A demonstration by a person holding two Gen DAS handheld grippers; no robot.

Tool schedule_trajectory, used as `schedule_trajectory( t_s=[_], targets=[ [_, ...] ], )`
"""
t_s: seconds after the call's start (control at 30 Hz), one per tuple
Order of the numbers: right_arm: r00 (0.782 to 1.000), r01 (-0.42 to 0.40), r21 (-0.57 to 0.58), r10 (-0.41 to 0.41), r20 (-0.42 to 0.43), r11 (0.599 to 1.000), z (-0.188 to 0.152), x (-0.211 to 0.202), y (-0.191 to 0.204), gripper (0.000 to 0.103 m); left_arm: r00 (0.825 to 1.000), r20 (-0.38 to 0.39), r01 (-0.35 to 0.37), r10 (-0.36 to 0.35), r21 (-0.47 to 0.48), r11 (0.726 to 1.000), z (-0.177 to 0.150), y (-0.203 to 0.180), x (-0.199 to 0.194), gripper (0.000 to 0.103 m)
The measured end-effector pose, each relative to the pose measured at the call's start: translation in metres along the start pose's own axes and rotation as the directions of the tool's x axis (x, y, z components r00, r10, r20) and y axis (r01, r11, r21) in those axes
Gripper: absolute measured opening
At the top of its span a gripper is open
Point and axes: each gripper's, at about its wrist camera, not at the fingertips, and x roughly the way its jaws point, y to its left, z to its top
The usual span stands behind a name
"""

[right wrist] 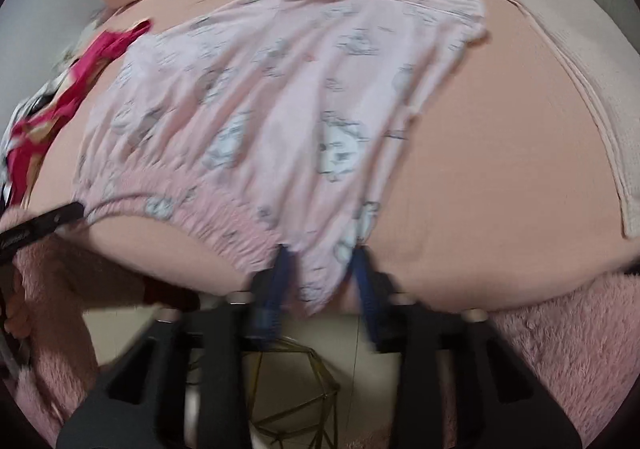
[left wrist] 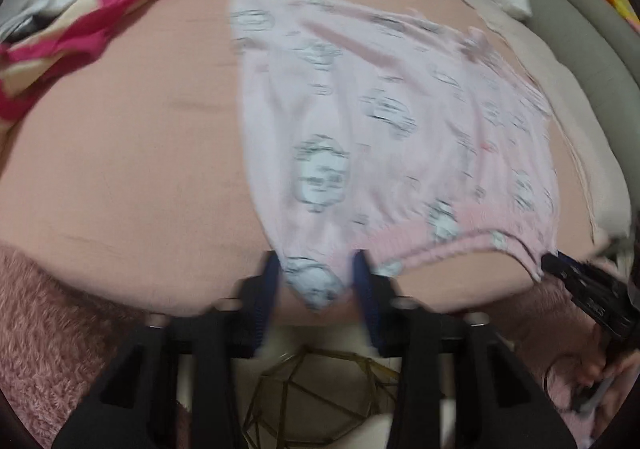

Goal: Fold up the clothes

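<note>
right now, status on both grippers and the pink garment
Left hand-held gripper and right hand-held gripper each shut on the pink printed garment at its near waistband corners. Garment spread on the bed. Magenta clothes lie apart, far left.

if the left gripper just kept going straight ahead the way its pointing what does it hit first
The left gripper already has a corner of the pink printed garment between its fingers, so going on it would push into that cloth lying on the peach bed sheet. Blur leaves depth unclear.
</note>
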Motion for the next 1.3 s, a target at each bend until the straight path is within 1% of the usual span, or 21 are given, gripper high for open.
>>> schedule_trajectory(
  t_s=[0.07, 0.1, 0.23, 0.27, 0.33, 0.4, 0.47, 0.53, 0.57, 0.6, 0.67, 0.73, 0.77, 0.83, 0.87, 0.9, 0.93, 0.97, 1.1, 1.23, 1.3],
  targets=[
    [0.997, 0.082, -0.082, -0.081, 0.013, 0.993, -0.002, -0.001, 0.015, 0.011, 1.000, 0.018, -0.007, 0.006, 0.019, 1.000, 0.000, -0.004, -0.002, 0.020],
    [0.995, 0.102, -0.096, -0.101, 0.016, 0.990, -0.002, -0.002, 0.017, 0.010, 1.000, 0.028, -0.004, 0.003, 0.021, 1.000, 0.000, -0.005, -0.003, 0.019],
    [0.989, 0.147, -0.103, -0.146, 0.015, 0.984, -0.002, -0.009, 0.011, 0.008, 0.997, 0.075, 0.022, -0.023, 0.018, 1.000, 0.002, -0.006, -0.013, 0.018],
    [0.987, 0.160, -0.096, -0.159, 0.016, 0.982, 0.000, -0.010, 0.010, 0.006, 0.996, 0.079, 0.025, -0.026, 0.024, 0.999, 0.002, -0.007, -0.014, 0.018],
    [0.984, 0.175, -0.064, -0.175, 0.014, 0.982, 0.003, -0.013, 0.003, 0.005, 0.997, 0.076, 0.026, -0.029, 0.033, 0.999, 0.002, -0.007, -0.014, 0.018],
    [0.992, 0.130, -0.018, -0.130, -0.008, 0.991, 0.003, -0.012, -0.007, 0.006, 0.999, 0.034, 0.019, -0.020, 0.024, 1.000, 0.000, -0.003, -0.007, 0.019],
    [0.999, 0.039, 0.042, -0.038, -0.022, 0.998, 0.002, -0.009, -0.015, 0.008, 1.000, -0.007, 0.022, -0.022, -0.014, 1.000, -0.002, 0.007, 0.001, 0.023],
    [1.000, -0.023, 0.104, 0.024, -0.001, 0.994, 0.002, -0.011, -0.021, 0.024, 0.998, -0.011, 0.056, -0.056, -0.056, 0.997, -0.002, 0.014, 0.002, 0.025],
    [0.999, -0.047, 0.120, 0.045, 0.017, 0.992, 0.003, -0.014, -0.022, 0.036, 0.998, -0.006, 0.068, -0.069, -0.066, 0.996, -0.001, 0.016, 0.001, 0.028],
    [0.996, -0.085, 0.140, 0.083, 0.020, 0.986, 0.004, -0.013, -0.024, 0.045, 0.997, -0.005, 0.078, -0.078, -0.072, 0.994, -0.001, 0.016, 0.002, 0.032],
    [0.985, -0.172, 0.185, 0.174, 0.000, 0.968, 0.006, -0.007, -0.028, 0.049, 0.995, -0.011, 0.095, -0.097, -0.077, 0.992, -0.002, 0.016, 0.004, 0.032],
    [0.978, -0.199, 0.207, 0.209, -0.026, 0.958, 0.003, 0.003, -0.024, 0.049, 0.996, 0.001, 0.092, -0.092, -0.061, 0.994, -0.003, 0.013, 0.002, 0.031],
    [0.975, -0.207, 0.216, 0.220, -0.038, 0.954, 0.000, 0.008, -0.022, 0.049, 0.996, 0.007, 0.090, -0.090, -0.052, 0.995, -0.004, 0.011, 0.001, 0.023],
    [0.982, -0.170, 0.209, 0.182, -0.039, 0.963, 0.003, 0.013, -0.017, 0.042, 0.996, 0.018, 0.086, -0.085, -0.036, 0.996, -0.005, 0.008, -0.001, 0.020],
    [0.987, -0.146, 0.203, 0.156, -0.035, 0.968, 0.003, 0.011, -0.016, 0.024, 0.996, 0.024, 0.084, -0.083, -0.027, 0.996, -0.006, 0.007, -0.002, 0.019],
    [0.990, -0.132, 0.199, 0.140, -0.027, 0.971, 0.002, 0.007, -0.015, 0.015, 0.996, 0.034, 0.085, -0.084, -0.019, 0.996, -0.006, 0.005, -0.005, 0.019],
    [0.991, -0.125, 0.199, 0.130, -0.012, 0.972, 0.002, 0.003, -0.016, 0.012, 0.995, 0.046, 0.088, -0.087, -0.011, 0.996, -0.005, 0.004, -0.008, 0.019],
    [0.992, -0.125, 0.202, 0.126, 0.008, 0.971, 0.003, -0.002, -0.017, 0.007, 0.994, 0.061, 0.089, -0.089, -0.006, 0.996, -0.005, 0.003, -0.012, 0.019],
    [0.997, -0.082, 0.181, 0.082, 0.005, 0.980, 0.004, -0.008, -0.014, 0.005, 0.991, 0.103, 0.082, -0.085, 0.028, 0.996, 0.000, -0.003, -0.019, 0.018],
    [0.999, -0.034, 0.155, 0.035, -0.005, 0.987, 0.006, -0.012, -0.012, 0.005, 0.997, 0.027, 0.067, -0.068, 0.051, 0.996, -0.002, -0.007, -0.008, 0.020],
    [1.000, -0.010, 0.142, 0.011, -0.010, 0.990, 0.006, -0.014, -0.010, 0.006, 0.998, -0.043, 0.039, -0.037, 0.045, 0.998, -0.006, -0.005, 0.001, 0.035]
  ],
)
